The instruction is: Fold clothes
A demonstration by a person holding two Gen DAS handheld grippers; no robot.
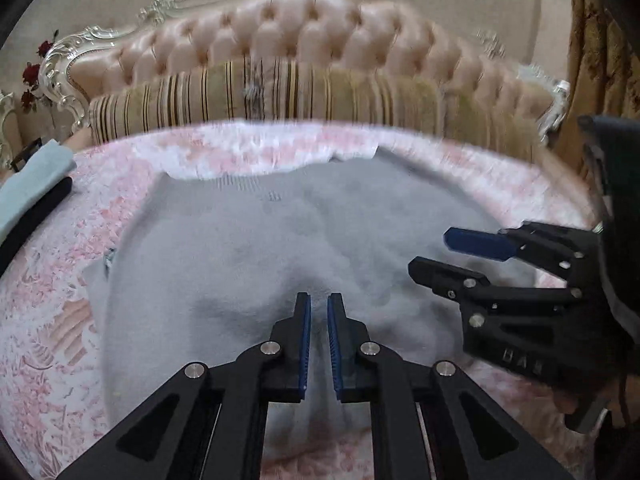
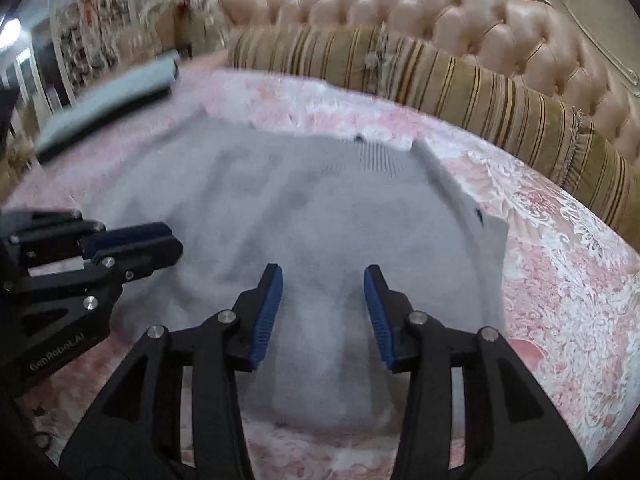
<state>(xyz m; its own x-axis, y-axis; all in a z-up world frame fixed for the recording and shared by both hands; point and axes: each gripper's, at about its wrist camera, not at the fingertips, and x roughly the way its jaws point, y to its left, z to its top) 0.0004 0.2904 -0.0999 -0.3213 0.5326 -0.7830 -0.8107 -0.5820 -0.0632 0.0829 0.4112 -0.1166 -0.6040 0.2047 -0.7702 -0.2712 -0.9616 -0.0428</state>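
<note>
Both grippers, left gripper point(image 1: 319, 300) and right gripper point(image 2: 323, 276), are showing black linkage arms, silver screws, ribbed blue fingers point(image 2: 266, 312) (white lettering marks one body).

Bed point(image 1: 48, 320), pink-and-white floral cover: grey sweater point(image 1: 260, 248) spread flat at centre; folded pale-blue and dark garments point(image 1: 28, 196) stacked near edge; striped bolster point(image 1: 280, 92) along headboard.

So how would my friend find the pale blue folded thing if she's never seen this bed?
Start at the big pink tufted headboard, then follow the pink flowery bedspread to its far left edge. The pale blue folded cloth lies there on top of something dark, well apart from the big grey sweater spread mid-bed.
</note>
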